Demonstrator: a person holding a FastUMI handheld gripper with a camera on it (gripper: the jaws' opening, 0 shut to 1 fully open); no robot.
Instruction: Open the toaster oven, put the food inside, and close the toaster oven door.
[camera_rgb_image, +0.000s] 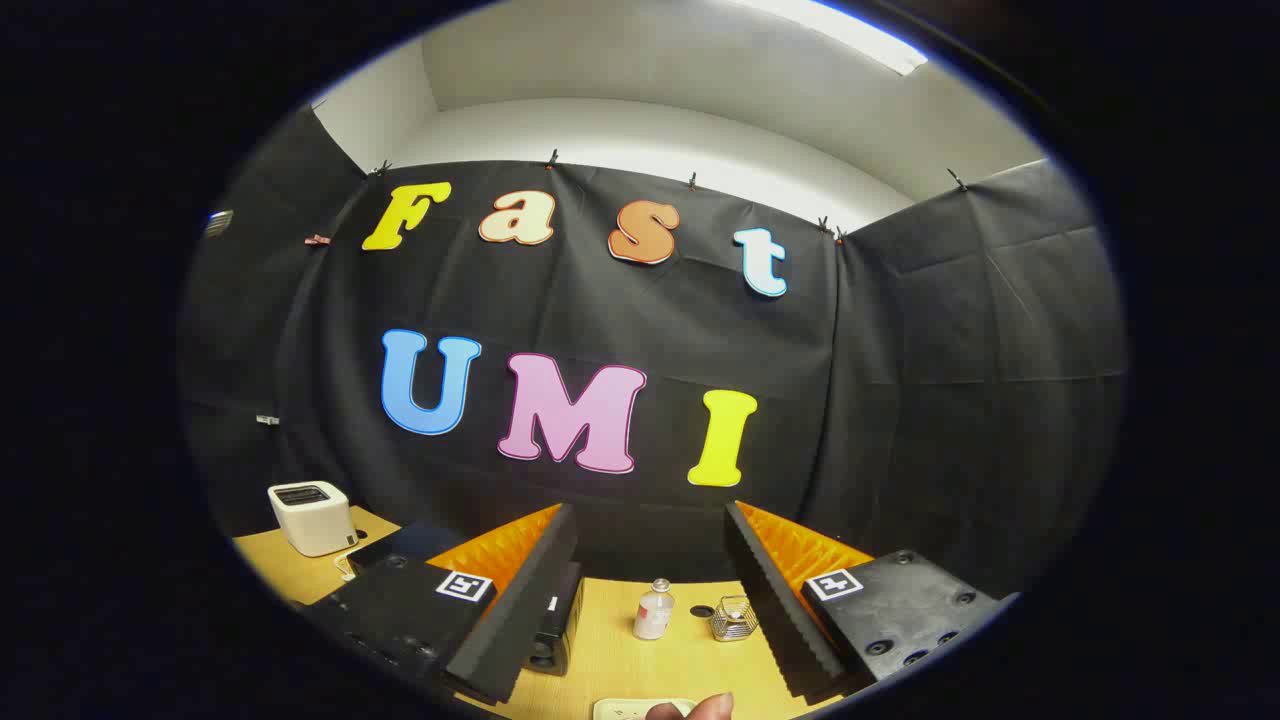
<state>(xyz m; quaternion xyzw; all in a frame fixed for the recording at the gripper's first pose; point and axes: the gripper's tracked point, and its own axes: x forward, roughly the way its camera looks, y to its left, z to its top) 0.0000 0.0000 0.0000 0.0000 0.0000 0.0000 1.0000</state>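
Gripper view looks out level across a wooden table (620, 660) toward the black cloth wall. Its gripper (650, 590) is spread wide, with nothing between the fingers; each finger (520, 610) is a long slab with a ribbed, sawtooth inner face, and a square black-and-white marker sits on each body behind it.

A black boxy appliance, most likely the toaster oven (555, 625), stands on the table just behind the left finger, which hides most of it. One rounded corner and a front edge show; whether the door is open cannot be told.

Between the fingers and a little beyond them stand a small clear bottle (654, 610) with a pale cap and a rounded shoulder, a small dark round spot on the table beside it, and a faceted clear glass (733, 618) close to the right finger.

Nearer than these, low between the fingers, lies the pale rim of a plate (640, 708), with a fingertip (700, 708) of a person's hand touching or just over it. What lies on the plate cannot be seen.

Well off to the left, past the left finger, a white rounded box (312, 517) with a dark top slot sits on the table, next to a flat dark device (400, 545).
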